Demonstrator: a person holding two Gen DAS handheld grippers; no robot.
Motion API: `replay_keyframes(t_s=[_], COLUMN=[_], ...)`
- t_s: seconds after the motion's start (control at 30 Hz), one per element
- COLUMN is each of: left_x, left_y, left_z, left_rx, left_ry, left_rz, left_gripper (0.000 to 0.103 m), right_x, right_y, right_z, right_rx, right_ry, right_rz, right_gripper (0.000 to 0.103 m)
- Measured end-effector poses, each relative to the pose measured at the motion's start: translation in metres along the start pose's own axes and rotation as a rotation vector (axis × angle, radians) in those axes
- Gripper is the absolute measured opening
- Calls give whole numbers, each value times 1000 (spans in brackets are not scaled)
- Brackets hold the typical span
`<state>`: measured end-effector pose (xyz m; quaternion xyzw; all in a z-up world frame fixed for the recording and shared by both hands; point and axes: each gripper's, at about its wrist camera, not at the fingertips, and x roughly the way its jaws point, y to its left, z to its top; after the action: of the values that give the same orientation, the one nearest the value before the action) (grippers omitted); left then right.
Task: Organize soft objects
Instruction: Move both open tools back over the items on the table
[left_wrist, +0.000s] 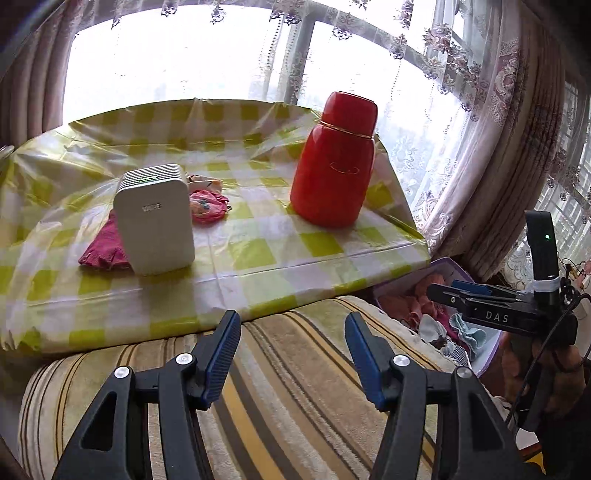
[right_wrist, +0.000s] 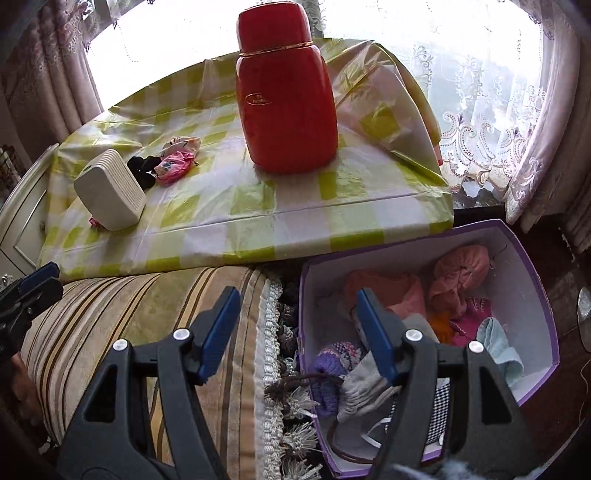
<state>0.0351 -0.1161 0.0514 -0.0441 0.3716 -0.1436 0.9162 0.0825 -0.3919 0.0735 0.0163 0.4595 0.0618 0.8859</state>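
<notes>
Both your grippers are empty right now. Your left gripper has its fingers spread wide, hanging over the striped cushion just in front of the table. Your right gripper is spread apart too, sitting over the cushion's fringed edge and the near-left corner of the purple box; its right finger is above the stuff inside.

The box sits on the floor beside the cushion, below the table's front edge, and it's already holding a pile of soft things: peach knitted pieces, a purple knit item, a grey glove-looking thing, something pale blue.

Up on the table with the yellow-green checked cloth you've got more soft bits. A dark pink cloth lies tucked partly under or behind the white device. A small pink printed pouch is just beside the device on its far side, with another light fabric piece behind it and a black scrunchie-like thing touching the device. The red thermos stands upright, well apart from those.
</notes>
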Motion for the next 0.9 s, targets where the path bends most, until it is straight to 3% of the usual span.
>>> replay_keyframes(t_s=[0.23, 0.33, 0.6, 0.9], left_x=[-11, -10, 5, 54], left_y=[90, 117, 172, 223], left_z=[-1, 1, 18, 59], left_rx=[-228, -275, -292, -257], left_ry=[3, 11, 38, 97], left_rz=[114, 150, 228, 220], left_gripper=[60, 60, 69, 75], right_x=[14, 20, 56, 111], right_y=[7, 19, 49, 98], right_z=[6, 15, 59, 106], right_rx=[-51, -115, -206, -371], right_ry=[63, 66, 56, 45], right_rz=[20, 22, 119, 226], right_gripper=[69, 69, 77, 79])
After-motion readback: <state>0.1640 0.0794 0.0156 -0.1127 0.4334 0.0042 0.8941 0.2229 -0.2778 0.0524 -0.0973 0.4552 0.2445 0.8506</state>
